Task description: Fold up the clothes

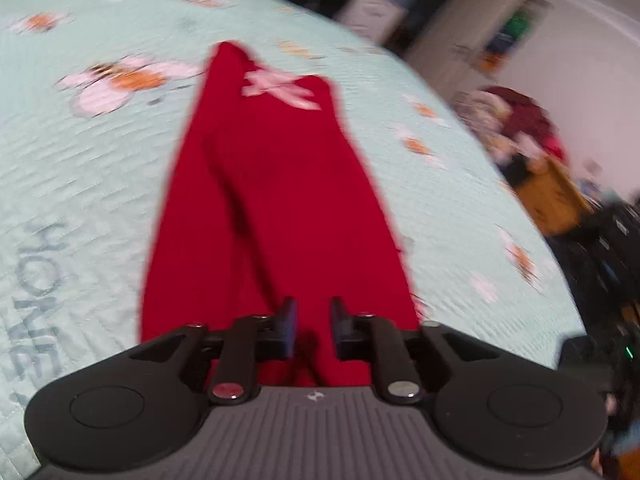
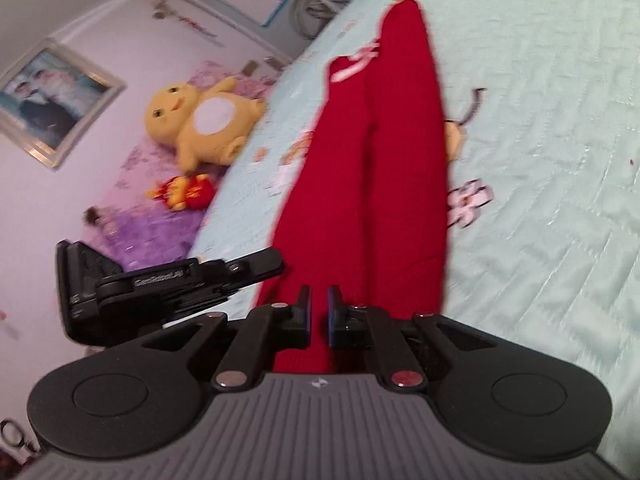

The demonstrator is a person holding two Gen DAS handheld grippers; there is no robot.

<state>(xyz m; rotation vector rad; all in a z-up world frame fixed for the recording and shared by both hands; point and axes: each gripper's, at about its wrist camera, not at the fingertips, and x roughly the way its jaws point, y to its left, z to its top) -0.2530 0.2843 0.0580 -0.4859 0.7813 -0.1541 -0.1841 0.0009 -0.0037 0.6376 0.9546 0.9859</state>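
A long red garment [image 1: 280,200] lies lengthwise on the pale green quilt [image 1: 100,180], narrowing toward its far end, where a pale pink tie [image 1: 280,88] sits. My left gripper [image 1: 314,308] hovers over the garment's near end, its jaws apart and the pads not pressing on the cloth. In the right wrist view the same red garment [image 2: 372,160] runs up into my right gripper [image 2: 319,296]. Its jaws stand almost together, with red cloth in the narrow gap between them. The blur hides finer detail.
The quilt [image 2: 540,200] has flower and bee prints. A yellow plush toy [image 2: 200,120] and a small red toy [image 2: 184,192] lie on purple bedding beyond its edge. The left gripper's black body [image 2: 160,292] shows beside my right one. Furniture and clutter [image 1: 520,128] stand past the bed.
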